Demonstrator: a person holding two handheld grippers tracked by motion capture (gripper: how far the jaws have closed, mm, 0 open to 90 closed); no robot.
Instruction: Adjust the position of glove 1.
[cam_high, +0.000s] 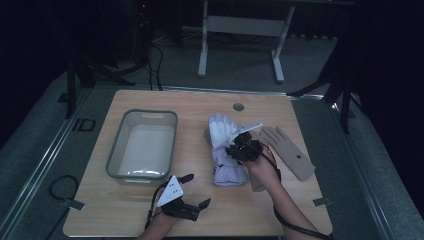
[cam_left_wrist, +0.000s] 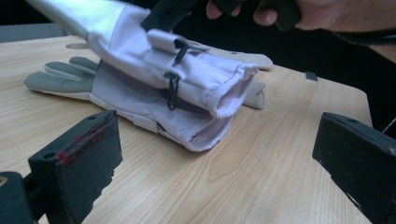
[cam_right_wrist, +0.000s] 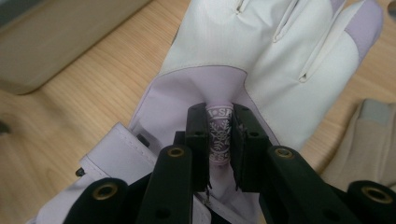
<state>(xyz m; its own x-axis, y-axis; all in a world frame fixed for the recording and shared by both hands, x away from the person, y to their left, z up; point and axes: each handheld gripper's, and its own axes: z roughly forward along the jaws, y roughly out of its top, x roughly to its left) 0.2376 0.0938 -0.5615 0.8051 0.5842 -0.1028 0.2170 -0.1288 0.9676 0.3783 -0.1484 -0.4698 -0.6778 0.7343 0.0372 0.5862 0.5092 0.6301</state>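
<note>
Left gripper (cam_high: 192, 190) at 6 o'clock, level, jaws spread wide, nothing between them. Right gripper (cam_high: 239, 145) near centre, pointing toward 11 o'clock, jaws pinched tight; right forearm enters from 5 o'clock.

pale lilac-and-white glove (cam_high: 226, 150) showing snowflake-patterned tab (cam_right_wrist: 219, 133); tan glove (cam_high: 290, 150) lying plain beige; bin (cam_high: 122, 145) looking translucent grey; table (cam_high: 280, 210) showing light wood grain; right gripper (cam_high: 239, 148) appearing black.
</note>
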